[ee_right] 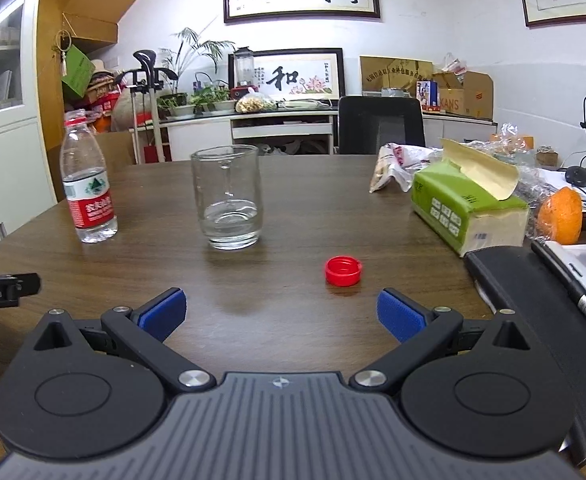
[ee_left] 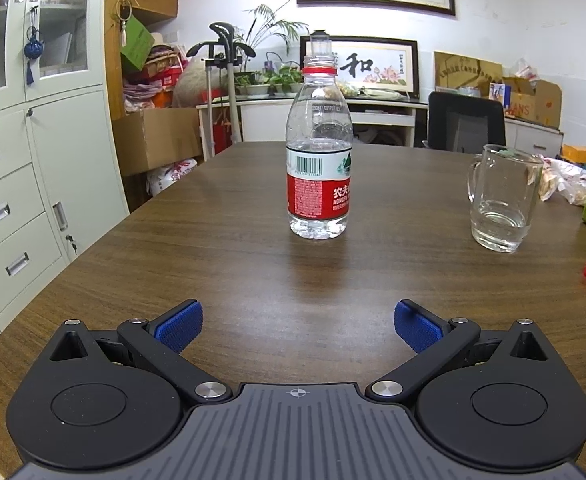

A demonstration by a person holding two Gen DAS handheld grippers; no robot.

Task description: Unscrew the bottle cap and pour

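Both tongs released, level above table: left tongs (ee_left: 297,320) facing bottle (ee_left: 319,152), right tongs (ee_right: 281,312) near cap (ee_right: 343,271).

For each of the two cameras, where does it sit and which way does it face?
Left wrist: on the left gripper, facing the uncapped clear plastic water bottle; open blue pads show.
Right wrist: on the right gripper, facing the glass mug and loose red screw cap; open blue pads show.
Shared: bottle, mug, cap, brown wooden table.

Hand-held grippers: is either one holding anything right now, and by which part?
Nothing is held. The left hand-held gripper and right hand-held gripper are both open; bottle, glass mug and red cap stand free on the table.
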